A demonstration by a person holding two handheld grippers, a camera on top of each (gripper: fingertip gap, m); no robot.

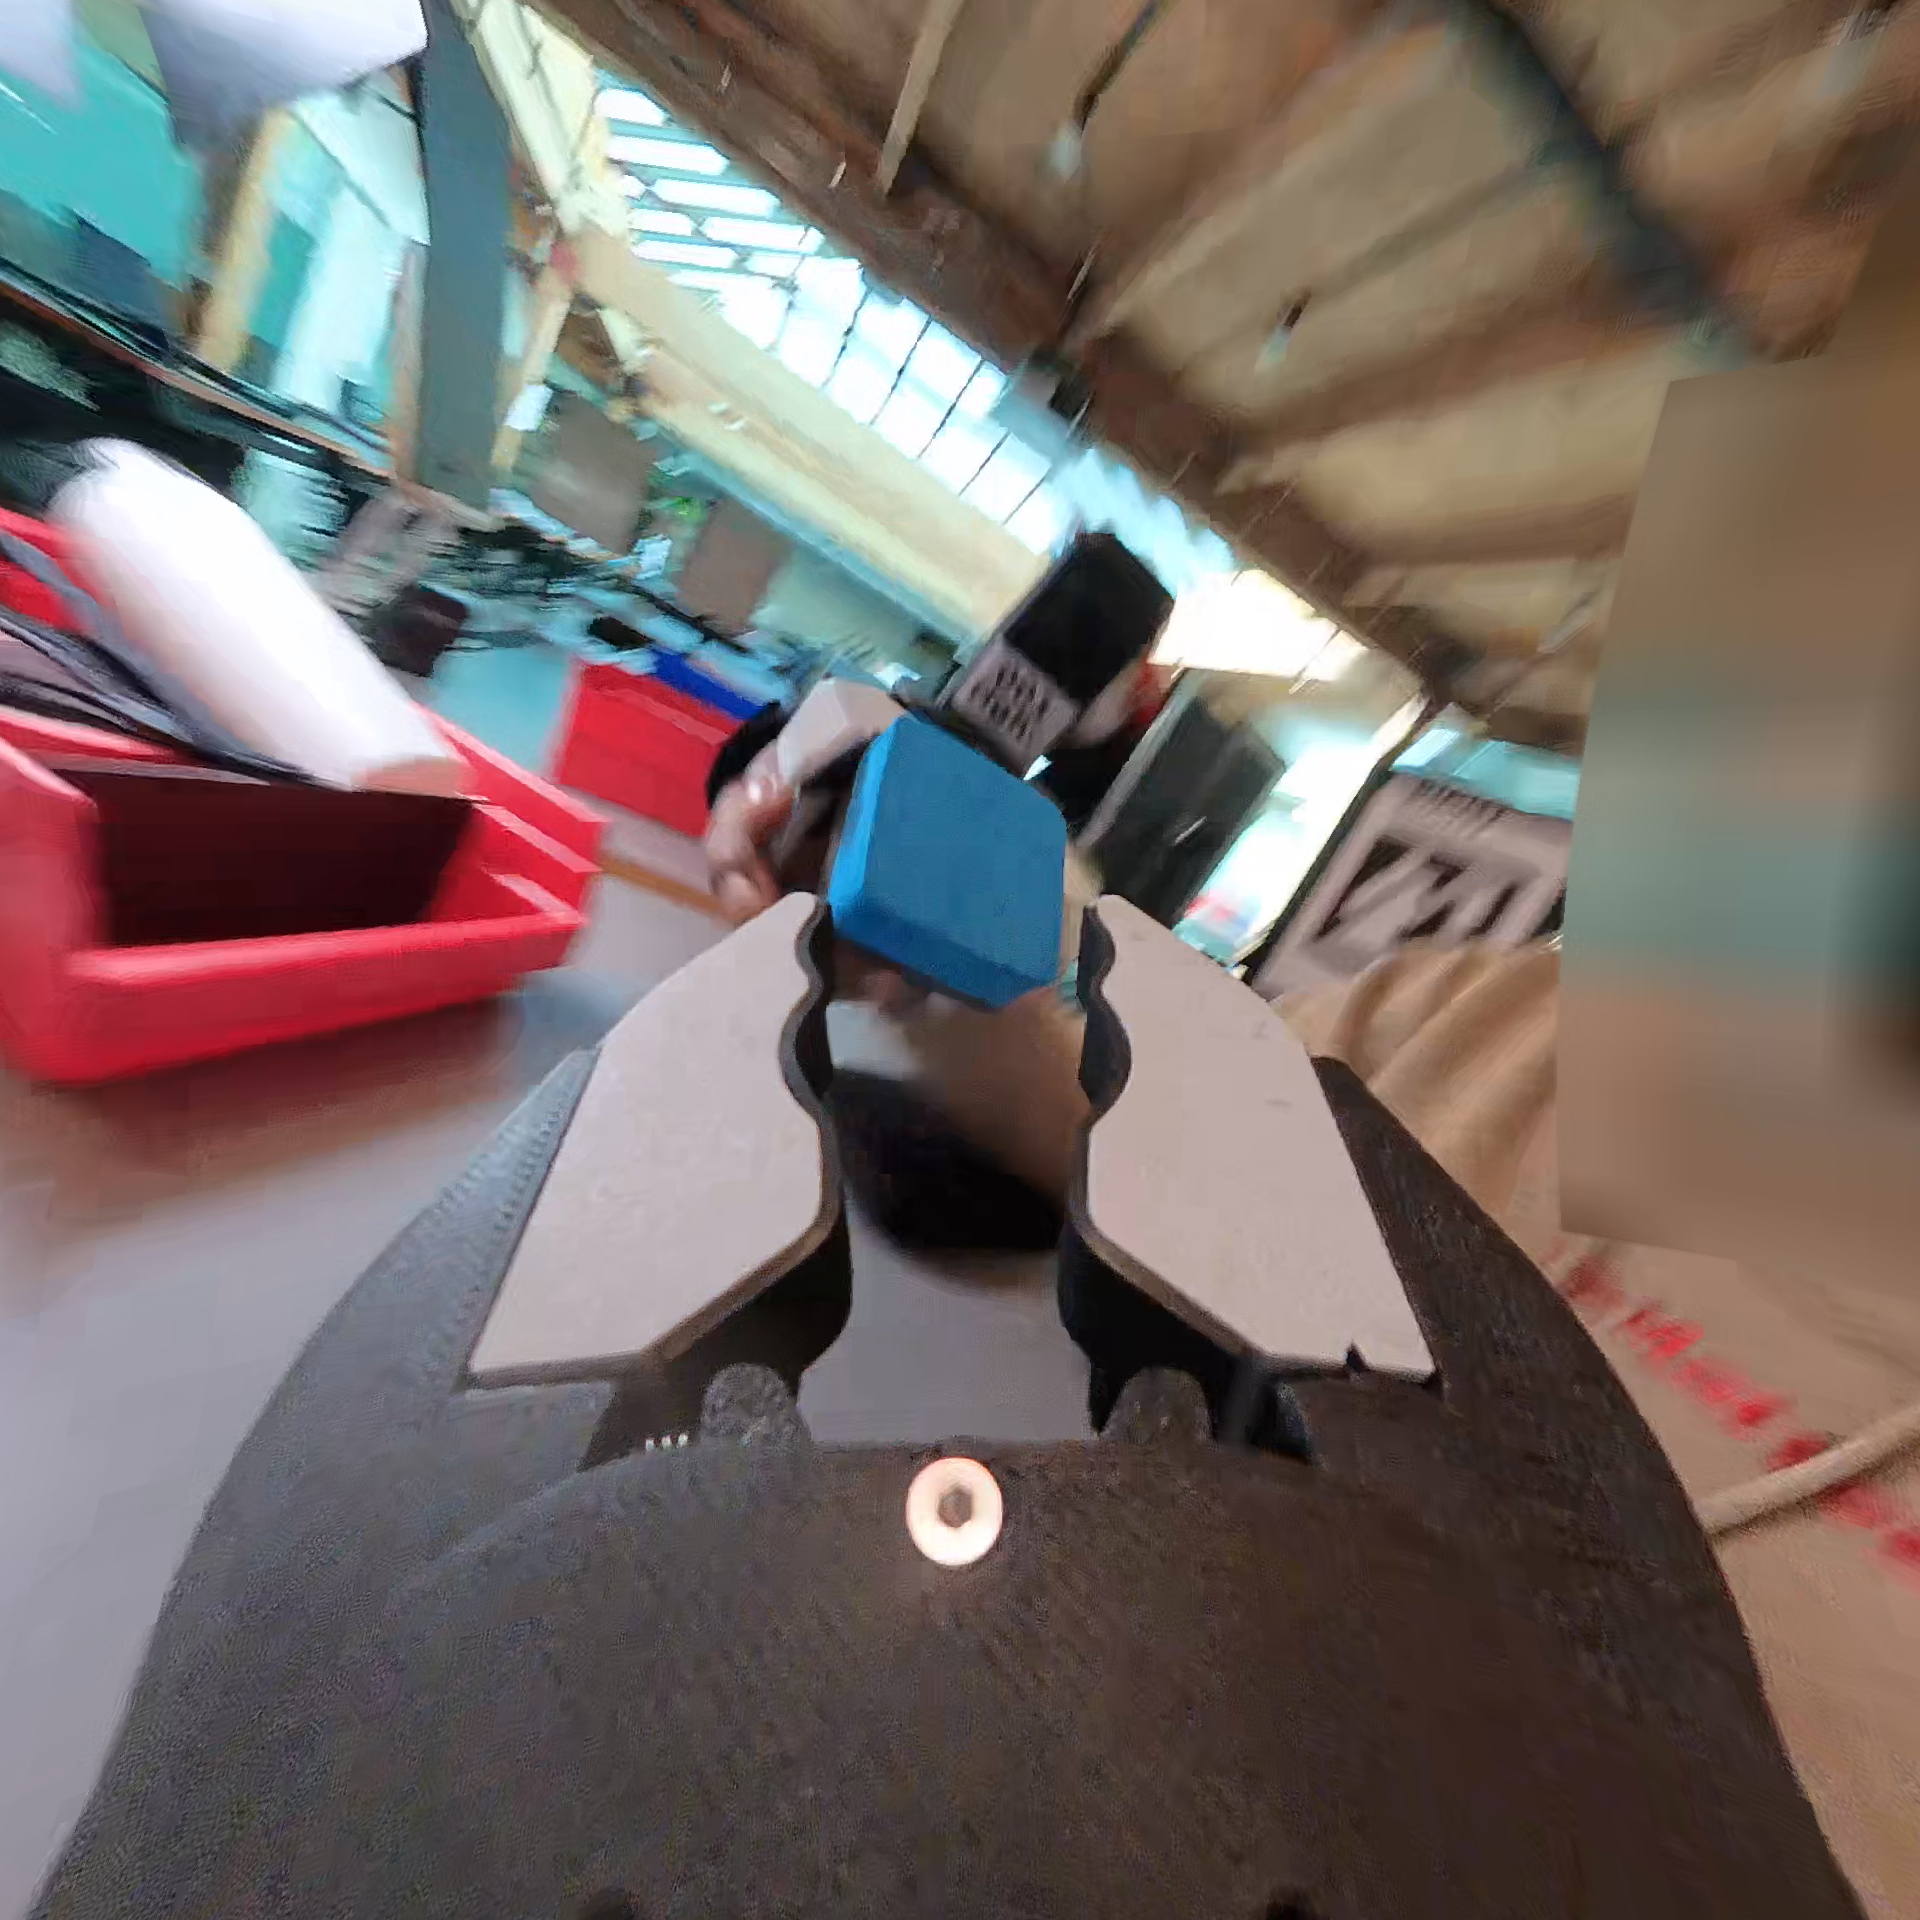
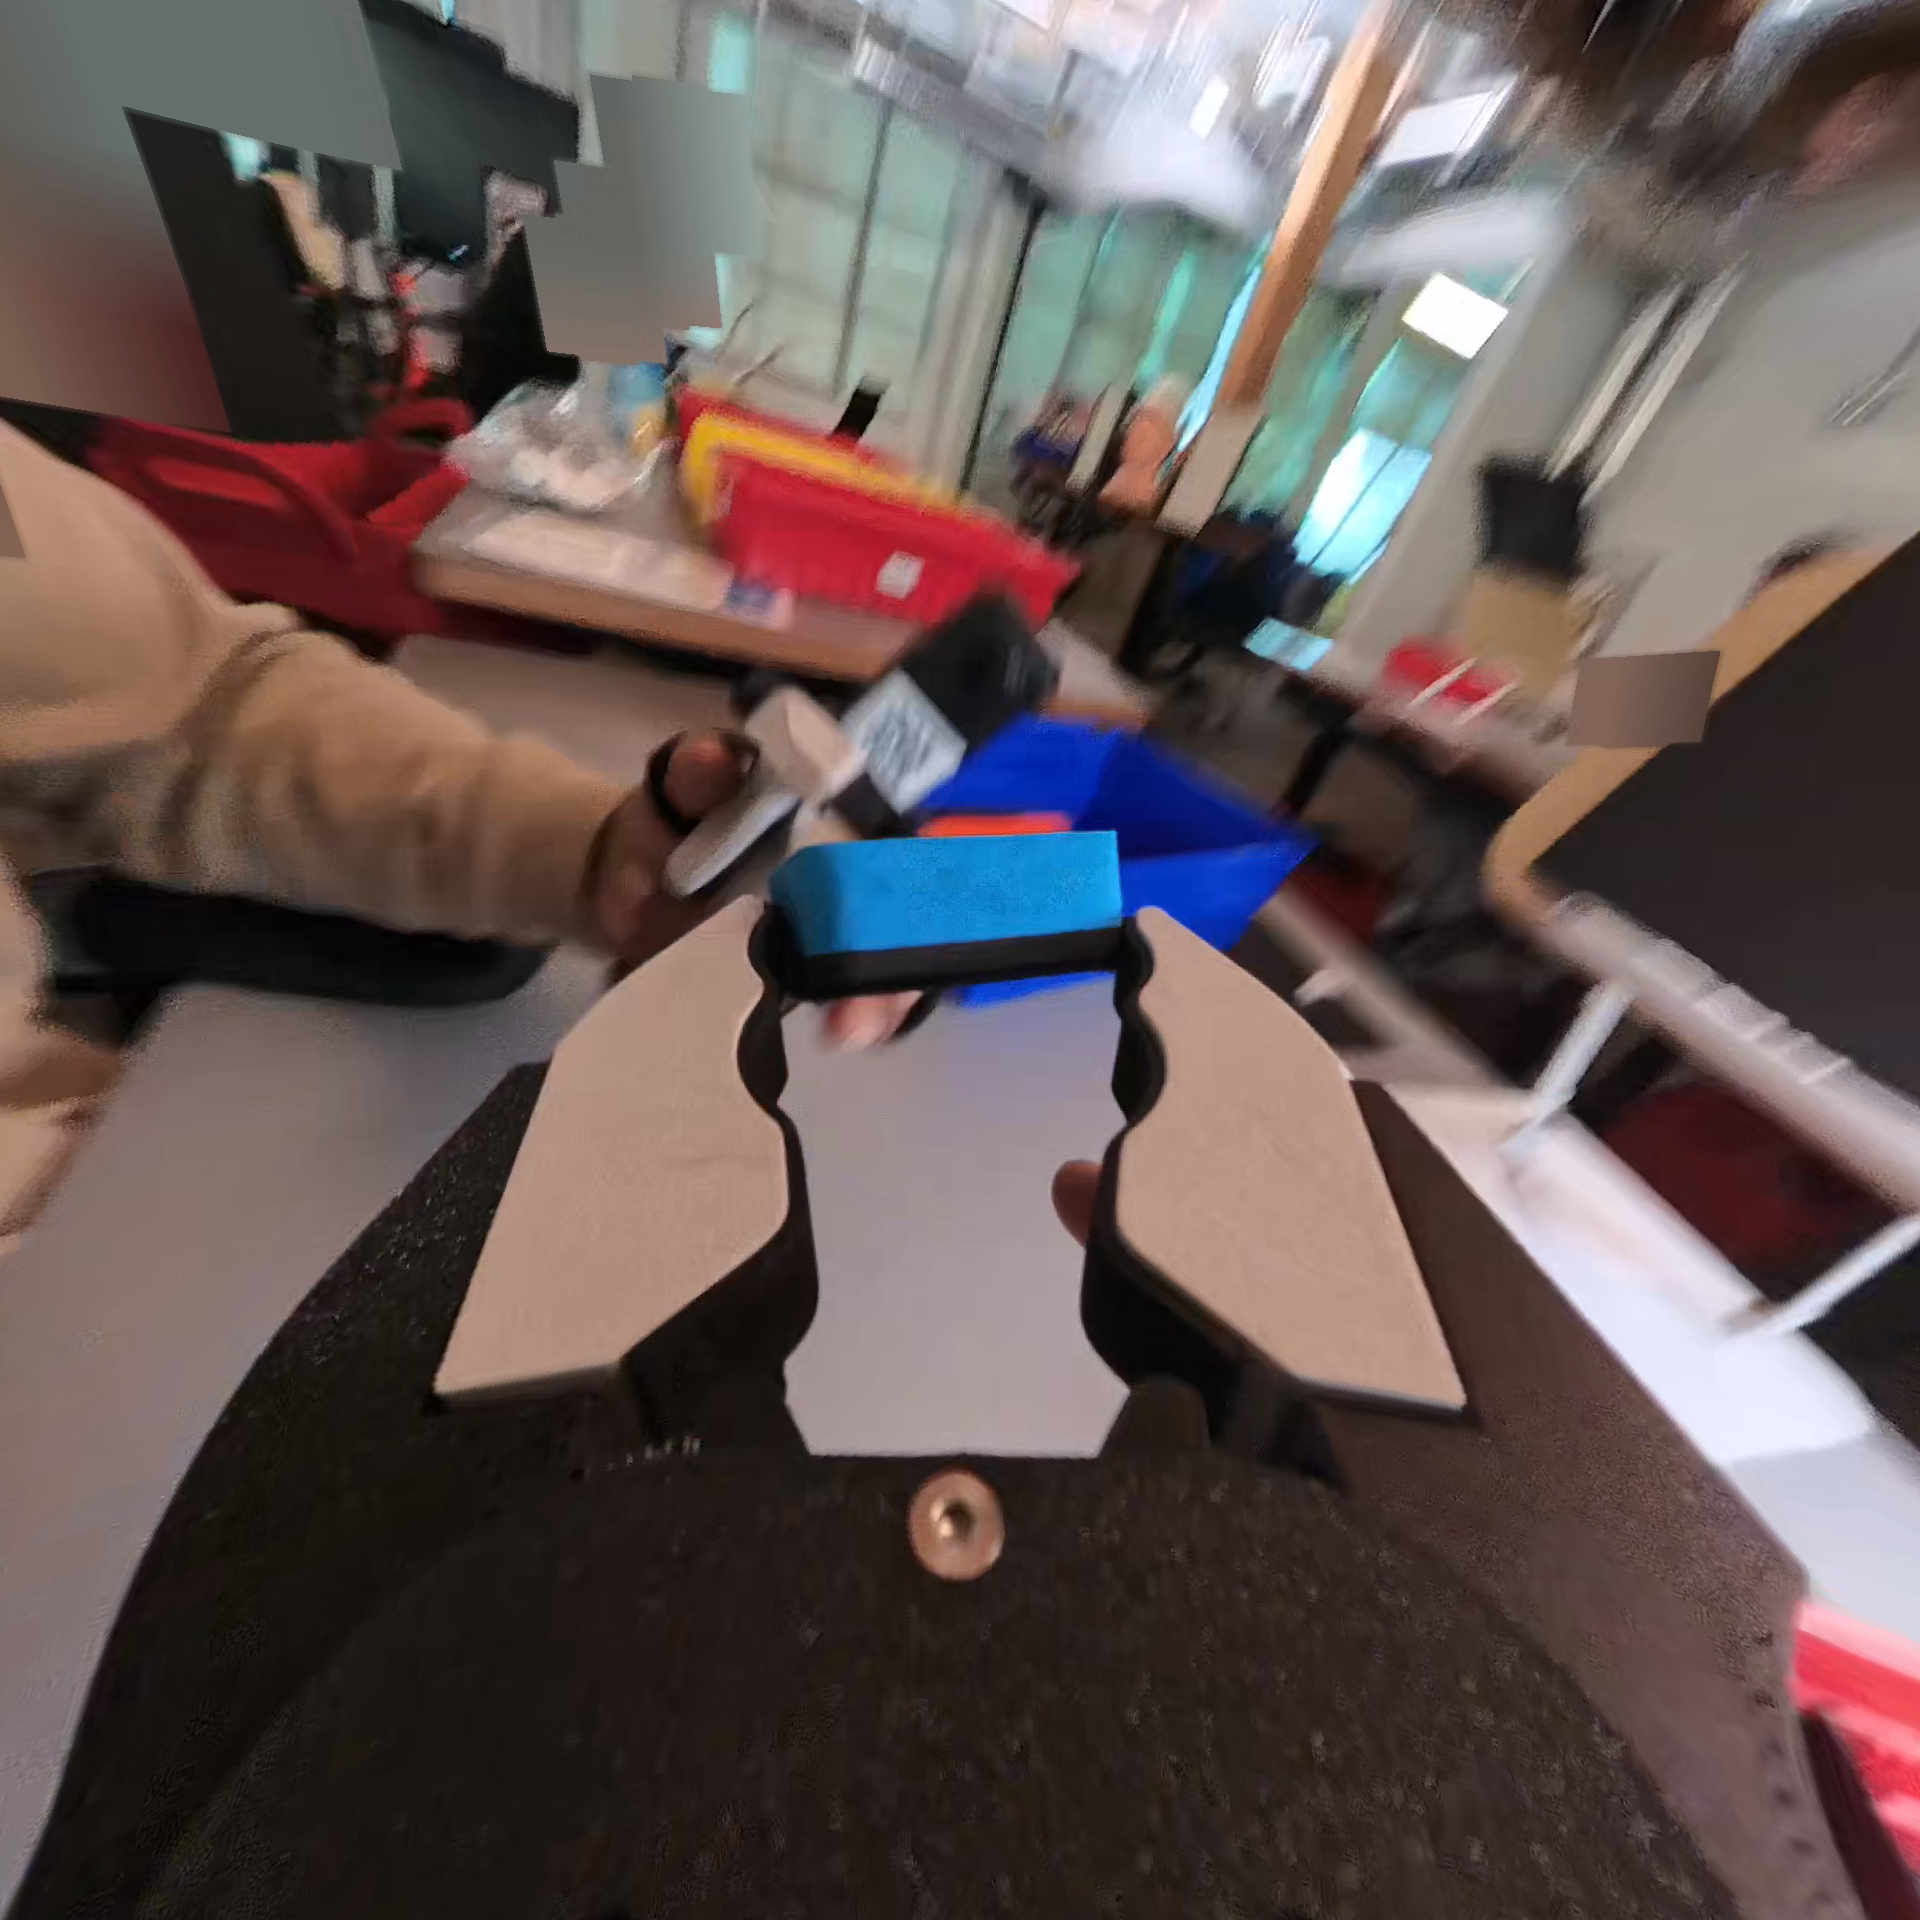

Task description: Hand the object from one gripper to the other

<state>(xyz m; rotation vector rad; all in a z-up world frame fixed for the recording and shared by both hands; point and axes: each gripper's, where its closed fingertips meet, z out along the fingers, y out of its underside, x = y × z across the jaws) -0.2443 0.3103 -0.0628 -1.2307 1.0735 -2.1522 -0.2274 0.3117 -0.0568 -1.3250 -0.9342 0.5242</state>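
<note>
A blue foam block (image 2: 951, 883) with a black bottom layer is clamped end to end between the fingertips of my right gripper (image 2: 945, 940), which is shut on it above the grey table. In the left wrist view the same block (image 1: 951, 873) hangs just at the tips of my left gripper (image 1: 951, 920). That gripper is open. Its left fingertip is at the block's corner and its right one stands clear of the block. The right gripper (image 1: 1070, 644) shows behind the block there. The left gripper (image 2: 935, 707) shows beyond the block in the right wrist view.
A red bin (image 1: 260, 935) with a white roll (image 1: 239, 623) lying over it stands left of the left gripper. A blue bin (image 2: 1164, 821) sits behind the block on the grey table (image 2: 935, 1247). More red bins (image 2: 862, 520) stand on a far table. A beige sleeve (image 2: 260, 748) reaches in from the left.
</note>
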